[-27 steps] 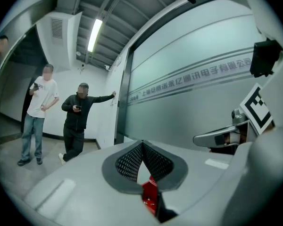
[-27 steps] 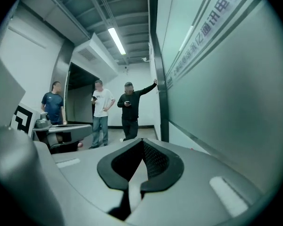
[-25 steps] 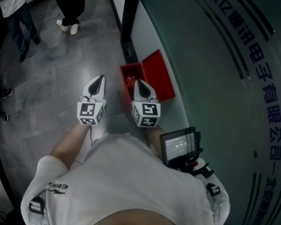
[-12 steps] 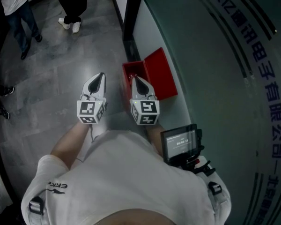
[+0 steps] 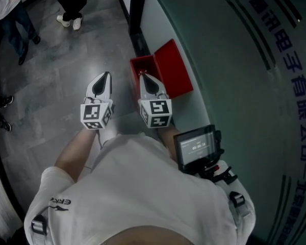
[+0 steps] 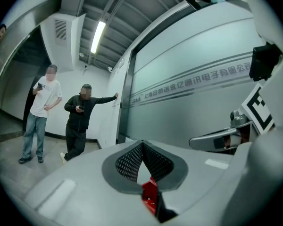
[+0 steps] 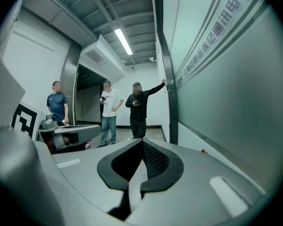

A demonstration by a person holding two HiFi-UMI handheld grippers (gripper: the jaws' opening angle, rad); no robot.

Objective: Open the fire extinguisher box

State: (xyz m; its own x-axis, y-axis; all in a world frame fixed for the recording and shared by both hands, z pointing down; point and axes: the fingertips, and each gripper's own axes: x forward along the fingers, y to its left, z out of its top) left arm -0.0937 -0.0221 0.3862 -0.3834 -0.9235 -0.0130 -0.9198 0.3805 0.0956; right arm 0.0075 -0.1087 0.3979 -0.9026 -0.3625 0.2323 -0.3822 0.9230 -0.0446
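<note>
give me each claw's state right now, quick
Left claw: closed, holding nothing.
Right claw: closed, holding nothing.

Head view downward; gripper views level

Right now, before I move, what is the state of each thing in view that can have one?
fire extinguisher box: open, its red lid standing up.
left tongs: shut, holding nothing.
right tongs: shut, holding nothing.
small screen: switched on.
ceiling light: lit.
</note>
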